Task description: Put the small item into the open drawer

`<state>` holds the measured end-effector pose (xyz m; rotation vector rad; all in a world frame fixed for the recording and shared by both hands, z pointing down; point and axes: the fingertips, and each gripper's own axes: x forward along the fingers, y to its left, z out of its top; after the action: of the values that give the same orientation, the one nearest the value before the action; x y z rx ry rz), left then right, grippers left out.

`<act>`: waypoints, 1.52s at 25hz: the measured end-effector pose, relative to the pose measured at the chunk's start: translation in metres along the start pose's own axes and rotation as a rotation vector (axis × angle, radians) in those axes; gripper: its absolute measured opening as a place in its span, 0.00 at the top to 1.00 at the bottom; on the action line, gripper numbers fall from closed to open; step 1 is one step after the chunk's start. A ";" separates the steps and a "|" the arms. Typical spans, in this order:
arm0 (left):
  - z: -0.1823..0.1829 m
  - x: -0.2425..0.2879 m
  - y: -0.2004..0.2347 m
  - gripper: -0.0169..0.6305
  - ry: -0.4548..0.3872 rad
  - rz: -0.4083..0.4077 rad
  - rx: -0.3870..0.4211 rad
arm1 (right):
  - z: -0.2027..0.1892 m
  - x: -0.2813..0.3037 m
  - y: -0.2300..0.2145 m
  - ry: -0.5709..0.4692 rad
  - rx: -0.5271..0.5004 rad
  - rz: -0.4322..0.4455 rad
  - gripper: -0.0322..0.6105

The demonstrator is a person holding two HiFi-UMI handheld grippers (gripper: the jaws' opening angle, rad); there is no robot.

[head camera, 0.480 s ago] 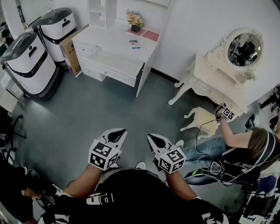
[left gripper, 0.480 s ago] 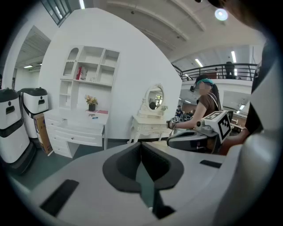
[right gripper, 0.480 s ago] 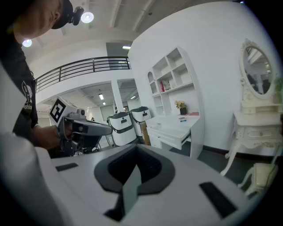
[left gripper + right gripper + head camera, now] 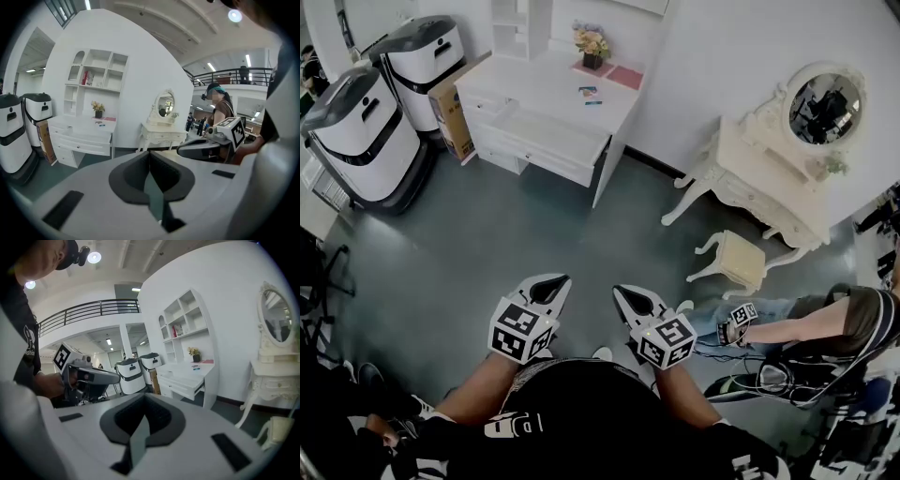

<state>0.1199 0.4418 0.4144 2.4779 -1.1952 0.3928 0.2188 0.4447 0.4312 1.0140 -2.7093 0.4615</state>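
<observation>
The white desk point(image 4: 567, 80) stands across the room with its open drawer point(image 4: 546, 133) pulled out. A small blue-and-white item point(image 4: 589, 93) lies on the desk top, well apart from both grippers. My left gripper point(image 4: 547, 287) and right gripper point(image 4: 632, 300) hover side by side over the grey floor near my body, both shut and with nothing in them. The left gripper view has the drawer point(image 4: 86, 140) far off at the left. The right gripper view has the drawer point(image 4: 190, 383) right of centre.
Two white-and-black machines point(image 4: 358, 131) and a cardboard box point(image 4: 450, 112) stand left of the desk. A white vanity table with mirror point(image 4: 769, 169) and a stool point(image 4: 736, 261) are at the right. A seated person point(image 4: 825, 319) holds another marker-cube gripper point(image 4: 741, 315) there.
The seated person's hand with its marker cube has come down from beside the vanity to near the floor. My two grippers have kept still.
</observation>
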 end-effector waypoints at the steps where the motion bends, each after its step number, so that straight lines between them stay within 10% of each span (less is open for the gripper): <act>1: 0.000 -0.001 0.001 0.95 0.001 0.001 -0.001 | 0.000 0.001 0.001 0.002 -0.001 0.001 0.94; 38: -0.045 -0.081 0.096 0.95 0.015 -0.008 -0.056 | -0.009 0.081 0.096 0.049 -0.029 -0.035 0.94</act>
<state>-0.0094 0.4619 0.4413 2.4274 -1.1742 0.3700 0.0951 0.4681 0.4439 1.0276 -2.6430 0.4337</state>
